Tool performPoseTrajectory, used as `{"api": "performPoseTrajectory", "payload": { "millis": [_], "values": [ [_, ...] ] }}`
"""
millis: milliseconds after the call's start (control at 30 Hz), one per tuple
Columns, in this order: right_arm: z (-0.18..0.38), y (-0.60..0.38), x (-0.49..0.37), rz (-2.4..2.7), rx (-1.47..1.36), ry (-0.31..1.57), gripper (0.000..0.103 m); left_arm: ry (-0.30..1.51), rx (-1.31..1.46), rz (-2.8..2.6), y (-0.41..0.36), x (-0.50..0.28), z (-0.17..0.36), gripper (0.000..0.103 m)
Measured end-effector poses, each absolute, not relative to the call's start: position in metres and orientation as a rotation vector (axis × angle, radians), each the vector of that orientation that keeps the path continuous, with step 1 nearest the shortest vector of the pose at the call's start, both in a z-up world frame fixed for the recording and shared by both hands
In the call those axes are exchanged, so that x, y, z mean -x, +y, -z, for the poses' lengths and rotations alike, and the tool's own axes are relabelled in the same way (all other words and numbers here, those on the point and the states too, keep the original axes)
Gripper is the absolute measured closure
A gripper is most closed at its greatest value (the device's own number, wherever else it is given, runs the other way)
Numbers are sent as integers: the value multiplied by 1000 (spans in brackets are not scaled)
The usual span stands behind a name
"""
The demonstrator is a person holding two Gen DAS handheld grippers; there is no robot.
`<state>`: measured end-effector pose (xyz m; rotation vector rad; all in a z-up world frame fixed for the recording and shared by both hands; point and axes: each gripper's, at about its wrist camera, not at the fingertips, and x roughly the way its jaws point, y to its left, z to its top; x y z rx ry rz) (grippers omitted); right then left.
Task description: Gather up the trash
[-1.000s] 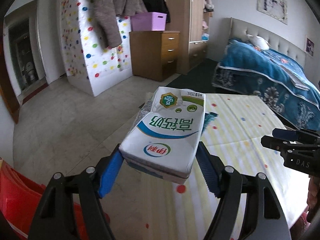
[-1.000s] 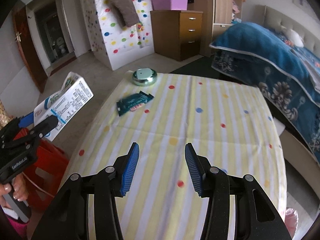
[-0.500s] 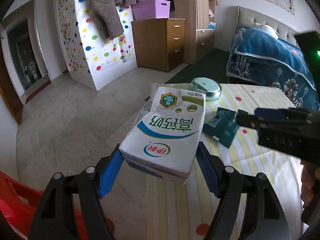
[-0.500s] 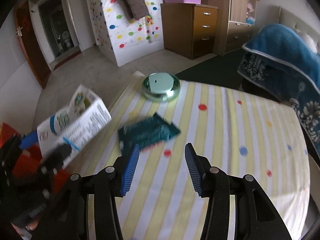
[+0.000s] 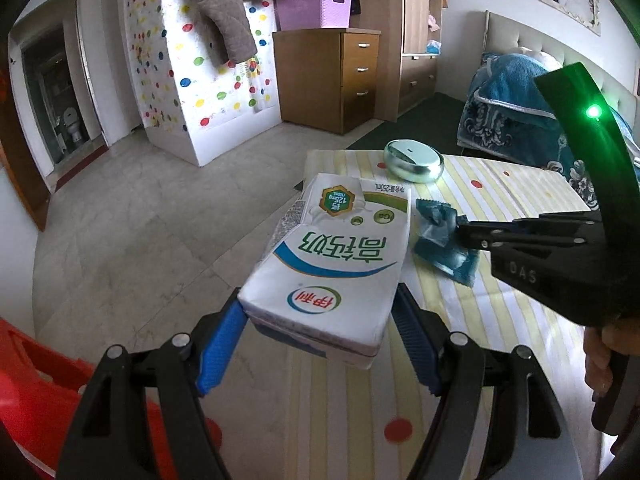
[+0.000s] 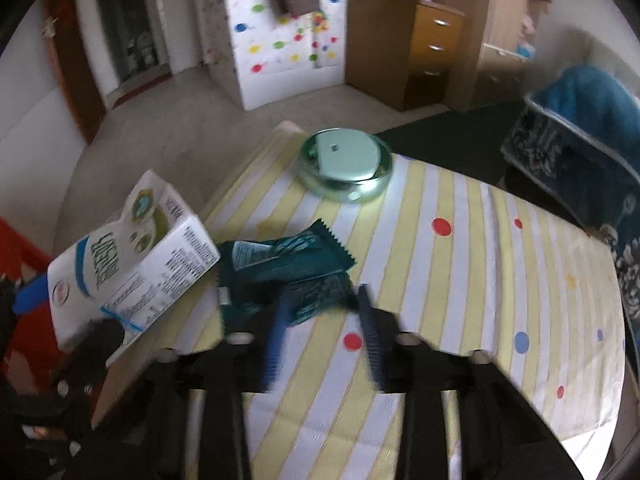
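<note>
at the near left edge of the striped table (image 6: 460,264), the right gripper (image 6: 324,332) has advanced over the last second from mid-table to the teal wrapper (image 6: 280,268). its fingers are spread apart, with the wrapper's near end lying between the tips; nothing is gripped yet. the left gripper (image 5: 320,344) remains clamped on the milk carton (image 5: 332,268), now held just beside the wrapper, above the table edge. a red bin (image 5: 36,392) sits low on the left. judgement: the carton is secured, and the wrapper pickup is the step in hand. the round green dish (image 6: 346,164) lies beyond, well apart.
</note>
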<state>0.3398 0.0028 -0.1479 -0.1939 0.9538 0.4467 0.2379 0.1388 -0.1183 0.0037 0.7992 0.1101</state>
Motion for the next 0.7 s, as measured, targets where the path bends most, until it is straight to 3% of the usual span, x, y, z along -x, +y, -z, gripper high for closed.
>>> {"api": "performPoseTrajectory", "payload": {
  "millis": [33,167,433,700],
  "values": [
    [146,1,-337,-450,195,948,97,796,-4,-112,138,-232,115,32],
    [130,-19,-307,-460,186,913,99,786,9,-92,132,-208,103,32],
    [104,-100,-214,-350,96,912,98,761,34,61,68,-153,86,31],
    [125,-185,-160,-189,154,974,93,790,-26,186,-5,-124,94,31]
  ]
}}
